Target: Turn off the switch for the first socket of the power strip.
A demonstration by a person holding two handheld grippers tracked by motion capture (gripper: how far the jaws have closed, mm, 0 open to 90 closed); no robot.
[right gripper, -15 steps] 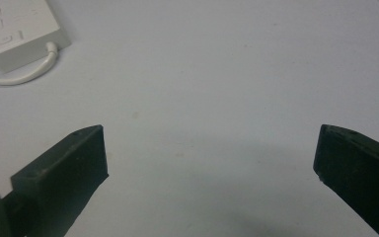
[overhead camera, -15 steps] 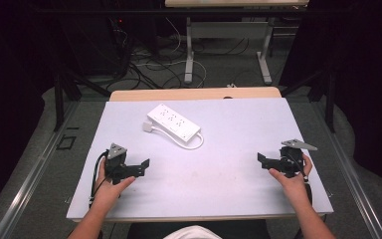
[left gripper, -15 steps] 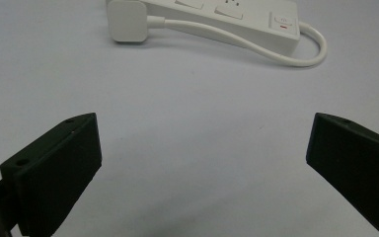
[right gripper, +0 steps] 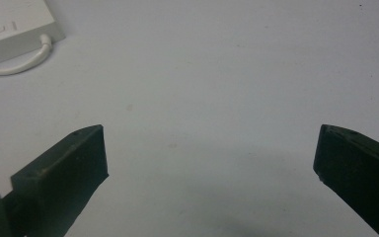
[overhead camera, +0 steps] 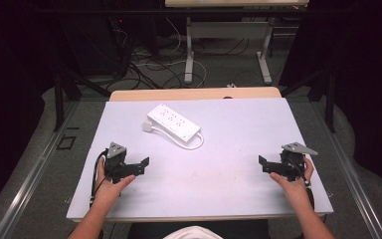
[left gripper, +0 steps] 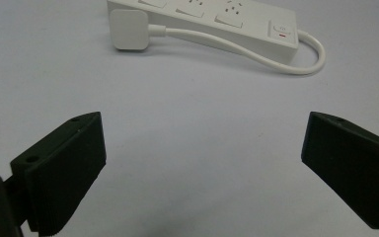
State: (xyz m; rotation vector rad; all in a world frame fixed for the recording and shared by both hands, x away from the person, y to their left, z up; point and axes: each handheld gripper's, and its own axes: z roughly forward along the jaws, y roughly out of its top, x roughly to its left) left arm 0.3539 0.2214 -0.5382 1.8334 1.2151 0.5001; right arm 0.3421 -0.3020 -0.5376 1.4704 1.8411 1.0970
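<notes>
A white power strip (overhead camera: 174,122) lies at the back middle of the white table (overhead camera: 229,149), its short cable looped round to a flat white plug (overhead camera: 147,127). The left gripper view shows the strip (left gripper: 217,17) and plug (left gripper: 128,29) ahead of wide-apart jaws. My left gripper (overhead camera: 142,164) rests near the front left, open and empty. My right gripper (overhead camera: 262,163) sits near the front right, open too, with bare table between its jaws. The strip's end (right gripper: 15,24) shows in the right gripper view at top left.
Past the table's far edge stands a wooden desk edge (overhead camera: 194,93), with cables (overhead camera: 149,64) and metal desk legs (overhead camera: 189,50) on the floor. Dark curtains hang at both sides.
</notes>
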